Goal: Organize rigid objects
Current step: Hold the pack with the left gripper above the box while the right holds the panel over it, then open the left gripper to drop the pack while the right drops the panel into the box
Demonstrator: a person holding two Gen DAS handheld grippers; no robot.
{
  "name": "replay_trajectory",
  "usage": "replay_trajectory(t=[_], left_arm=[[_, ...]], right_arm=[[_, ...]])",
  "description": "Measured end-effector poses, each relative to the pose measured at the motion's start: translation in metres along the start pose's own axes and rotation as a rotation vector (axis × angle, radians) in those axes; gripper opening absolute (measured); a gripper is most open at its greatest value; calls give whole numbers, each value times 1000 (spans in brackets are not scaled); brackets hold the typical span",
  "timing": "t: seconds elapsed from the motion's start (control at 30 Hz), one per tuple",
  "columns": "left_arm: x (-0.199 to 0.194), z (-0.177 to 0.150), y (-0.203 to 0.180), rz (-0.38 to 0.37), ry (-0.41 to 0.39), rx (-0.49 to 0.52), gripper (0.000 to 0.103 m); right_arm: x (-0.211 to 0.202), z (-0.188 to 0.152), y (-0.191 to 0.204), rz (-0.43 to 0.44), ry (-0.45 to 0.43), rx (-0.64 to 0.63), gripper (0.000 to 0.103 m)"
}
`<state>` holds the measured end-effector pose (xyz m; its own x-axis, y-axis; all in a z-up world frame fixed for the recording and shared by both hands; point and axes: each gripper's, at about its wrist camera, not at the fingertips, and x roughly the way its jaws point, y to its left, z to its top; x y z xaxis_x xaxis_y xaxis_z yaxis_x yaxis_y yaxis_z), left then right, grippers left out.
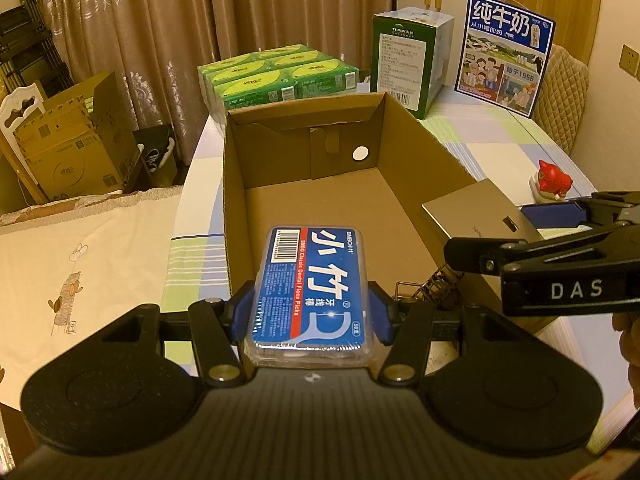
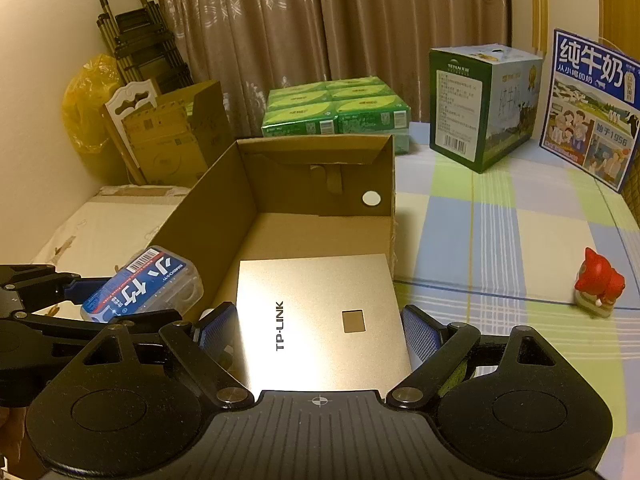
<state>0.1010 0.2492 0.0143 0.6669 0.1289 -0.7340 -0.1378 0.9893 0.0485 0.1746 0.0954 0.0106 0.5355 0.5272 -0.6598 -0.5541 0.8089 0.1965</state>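
Note:
My left gripper [image 1: 310, 312] is shut on a clear case of dental floss picks with a blue label [image 1: 316, 284], its blue pads pressing both long sides. The case hangs over the near end of an open cardboard box [image 1: 236, 160]. To its right, my right gripper [image 2: 318, 330] is shut on a flat gold TP-LINK box [image 2: 320, 320], held across its width above the near right part of the cardboard box [image 2: 312, 148]. The right wrist view shows the floss case [image 2: 144, 284] and left gripper [image 2: 120, 304] at the left. The left wrist view shows the gold box [image 1: 472, 208] over the right wall.
On the checked tablecloth [image 2: 500, 240] a red cat figure [image 2: 598, 284] stands right of the cardboard box. Behind it are green wrapped packs [image 1: 276, 76], a green carton [image 1: 408, 56] and a blue milk box [image 1: 504, 52]. A small wire thing [image 1: 440, 284] lies near the box's front right corner.

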Motion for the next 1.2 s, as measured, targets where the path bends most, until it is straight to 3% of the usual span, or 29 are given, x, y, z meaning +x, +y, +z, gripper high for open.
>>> replay_trajectory(t=[0.83,0.93,1.2], left_arm=[[10,-4,0,-13,18,-18,53],[8,-2,0,13,-2,-10,61],[-1,-2,6,23,-27,-23,61]], right_arm=[[1,-2,0,5,2,5,85],[1,-3,0,5,2,7,85],[2,-4,-2,8,1,14,85]])
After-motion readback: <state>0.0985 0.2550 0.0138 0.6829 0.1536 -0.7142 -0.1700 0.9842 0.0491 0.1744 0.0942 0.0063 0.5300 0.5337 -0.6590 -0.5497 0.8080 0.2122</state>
